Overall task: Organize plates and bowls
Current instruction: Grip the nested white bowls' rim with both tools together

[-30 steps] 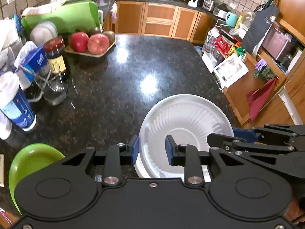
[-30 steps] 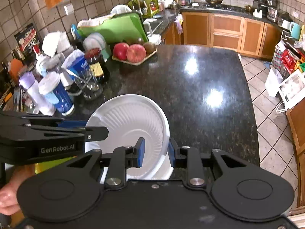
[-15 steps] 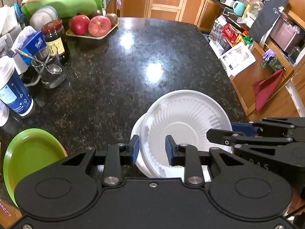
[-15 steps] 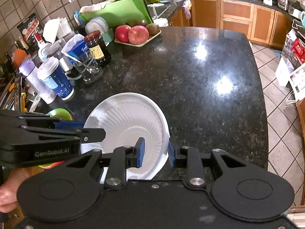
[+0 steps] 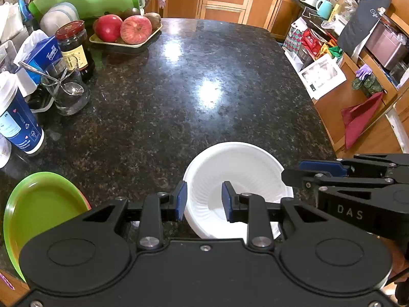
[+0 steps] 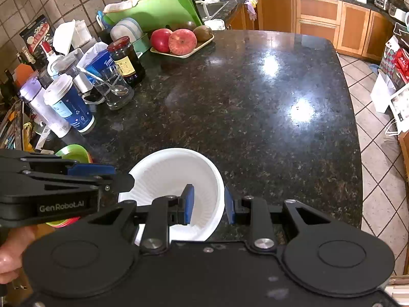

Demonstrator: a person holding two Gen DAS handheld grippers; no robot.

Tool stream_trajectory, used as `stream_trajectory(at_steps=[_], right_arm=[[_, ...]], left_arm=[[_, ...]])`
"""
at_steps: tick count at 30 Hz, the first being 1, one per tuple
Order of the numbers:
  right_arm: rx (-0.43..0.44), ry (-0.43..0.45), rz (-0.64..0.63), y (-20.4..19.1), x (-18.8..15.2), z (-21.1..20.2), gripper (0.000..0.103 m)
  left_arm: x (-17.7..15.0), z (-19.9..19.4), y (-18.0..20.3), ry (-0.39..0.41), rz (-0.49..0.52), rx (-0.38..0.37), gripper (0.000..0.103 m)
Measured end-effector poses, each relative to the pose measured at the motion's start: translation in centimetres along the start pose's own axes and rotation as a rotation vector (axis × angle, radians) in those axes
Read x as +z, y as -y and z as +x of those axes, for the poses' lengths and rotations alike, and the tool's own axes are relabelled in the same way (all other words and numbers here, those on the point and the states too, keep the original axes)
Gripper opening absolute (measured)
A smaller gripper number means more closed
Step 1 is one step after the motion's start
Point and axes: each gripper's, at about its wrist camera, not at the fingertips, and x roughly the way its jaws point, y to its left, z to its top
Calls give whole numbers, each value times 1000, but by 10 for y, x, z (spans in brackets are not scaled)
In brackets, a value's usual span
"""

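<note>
1. My left claw (image 5: 204, 199): part open, pads either side of the left rim of the white bowl (image 5: 237, 179); whether the pads touch it I cannot tell, so I do not count it as gripped.
2. My right claw (image 6: 208, 202): part open, straddling the bowl's right wall, one pad inside, one outside; contact likewise unclear.
3. White bowl: near edge of the desk (image 5: 194, 97), tipped slightly toward me, ribbed inside. A second white rim shows beneath it in the left view, so it is probably the top of a small stack.
4. Green plate (image 5: 38, 212): near left corner of the desk, with a red edge under it, apart from the bowl.
5. Blue cup (image 5: 15, 117), glass with spoon (image 5: 66, 89), dark jar (image 5: 74, 46): left side, mid desk.
6. Fruit tray (image 5: 125, 38): far left.

Handling note, my judgement: the step is seating the bowl square on what lies under it. Best done by keeping both claws level, lowering evenly so the rims nest, and backing each claw out sideways along the rim, not upward, lest the thin wall catch a pad and tip.
</note>
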Motion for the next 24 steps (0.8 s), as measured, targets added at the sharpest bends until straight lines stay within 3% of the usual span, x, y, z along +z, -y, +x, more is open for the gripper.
stream_trajectory(at_steps=[24], right_arm=[[3, -29, 19, 4, 0, 14, 29]], left_arm=[[4, 9, -6, -22, -14, 5, 37]])
